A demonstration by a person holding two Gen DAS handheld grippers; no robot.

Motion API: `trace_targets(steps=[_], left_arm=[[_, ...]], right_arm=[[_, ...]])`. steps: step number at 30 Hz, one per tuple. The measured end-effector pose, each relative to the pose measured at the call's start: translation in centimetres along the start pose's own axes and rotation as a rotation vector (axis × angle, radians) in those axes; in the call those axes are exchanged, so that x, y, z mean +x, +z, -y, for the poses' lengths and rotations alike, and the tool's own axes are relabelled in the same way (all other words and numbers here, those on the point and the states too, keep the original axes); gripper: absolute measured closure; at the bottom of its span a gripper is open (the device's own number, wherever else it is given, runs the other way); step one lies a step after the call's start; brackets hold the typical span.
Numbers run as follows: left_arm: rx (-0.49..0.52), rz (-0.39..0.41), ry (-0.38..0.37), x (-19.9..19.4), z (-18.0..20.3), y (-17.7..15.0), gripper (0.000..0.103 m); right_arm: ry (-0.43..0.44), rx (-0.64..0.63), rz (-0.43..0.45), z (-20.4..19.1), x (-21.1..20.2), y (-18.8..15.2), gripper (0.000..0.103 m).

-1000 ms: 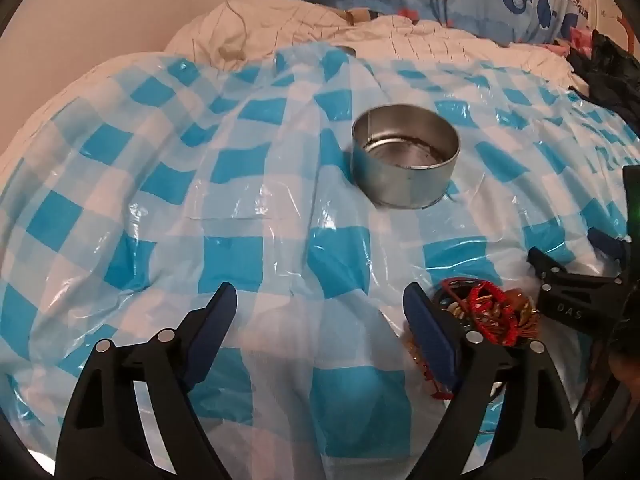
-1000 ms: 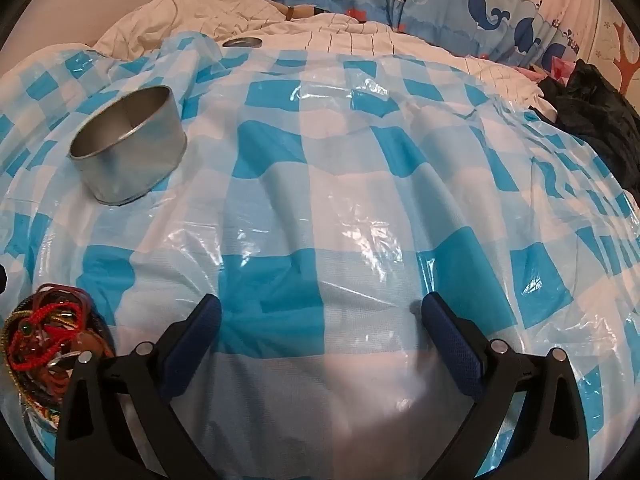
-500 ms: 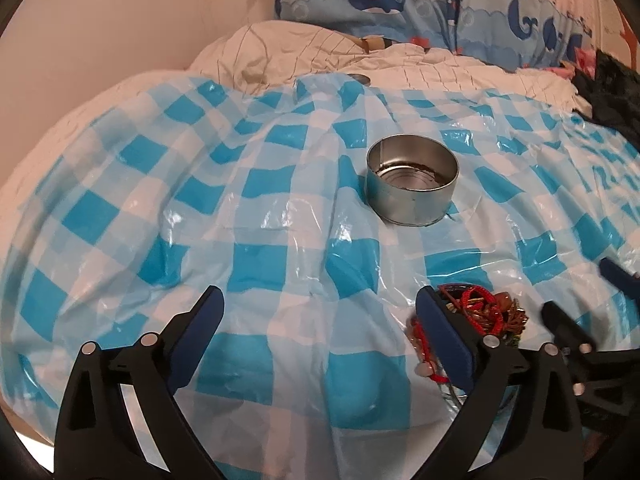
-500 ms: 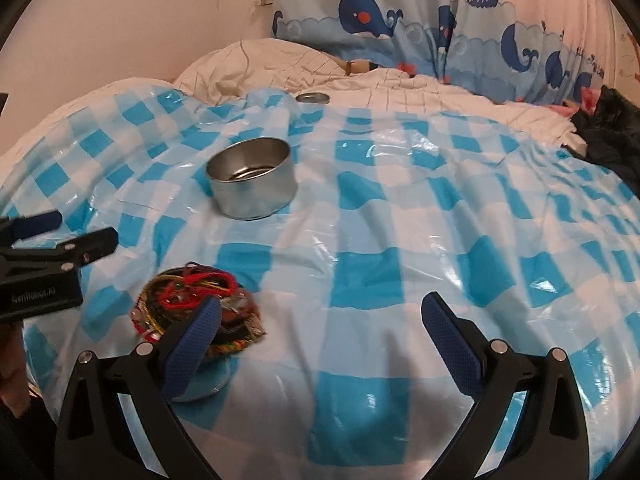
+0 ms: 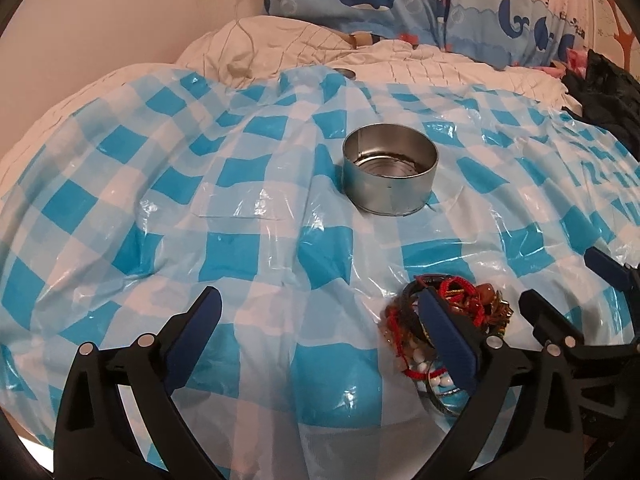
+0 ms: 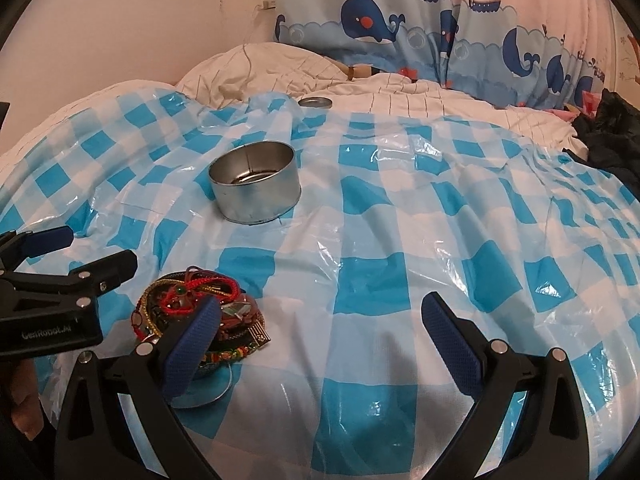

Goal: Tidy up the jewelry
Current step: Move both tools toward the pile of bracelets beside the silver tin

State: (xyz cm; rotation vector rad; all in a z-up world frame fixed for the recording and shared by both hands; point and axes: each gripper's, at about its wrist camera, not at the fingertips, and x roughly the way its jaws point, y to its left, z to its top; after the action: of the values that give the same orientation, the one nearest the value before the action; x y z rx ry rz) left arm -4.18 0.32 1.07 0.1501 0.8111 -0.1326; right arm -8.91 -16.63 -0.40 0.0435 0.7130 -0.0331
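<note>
A tangled pile of jewelry (image 5: pixel 460 308) with red cords, beads and bracelets lies on the blue-and-white checked plastic sheet (image 5: pixel 260 248); it also shows in the right wrist view (image 6: pixel 188 304). An empty round metal tin (image 5: pixel 390 176) stands upright beyond it, and shows in the right wrist view too (image 6: pixel 256 180). My left gripper (image 5: pixel 320 332) is open, its right finger just in front of the pile. My right gripper (image 6: pixel 324 332) is open, its left finger overlapping the pile's right side. Both are empty.
A metal lid (image 6: pixel 315 102) lies at the far edge of the sheet on the white quilt (image 6: pixel 420 100). Whale-print curtain (image 6: pixel 400 20) hangs behind. Dark clothing (image 6: pixel 612 128) lies at the far right. The left gripper shows in the right wrist view (image 6: pixel 60 272).
Both grippers have pulled back and tilted up, so the tin and the pile look farther away. The right wrist view swung left, bringing the jewelry pile in front of its left finger.
</note>
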Motion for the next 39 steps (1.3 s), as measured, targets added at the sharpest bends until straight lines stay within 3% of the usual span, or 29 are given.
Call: trace_targets(steps=[24, 39], left_arm=[[-0.004, -0.016, -0.002, 1.3, 0.1, 0.3, 0.008], [-0.073, -0.031, 0.003, 1.8, -2.2, 0.9, 0.008]], right_arm=[[0.014, -0.007, -0.003, -0.2, 0.5, -0.4, 0.007], [0.052, -0.034, -0.015, -0.9, 0.5, -0.5, 0.007]])
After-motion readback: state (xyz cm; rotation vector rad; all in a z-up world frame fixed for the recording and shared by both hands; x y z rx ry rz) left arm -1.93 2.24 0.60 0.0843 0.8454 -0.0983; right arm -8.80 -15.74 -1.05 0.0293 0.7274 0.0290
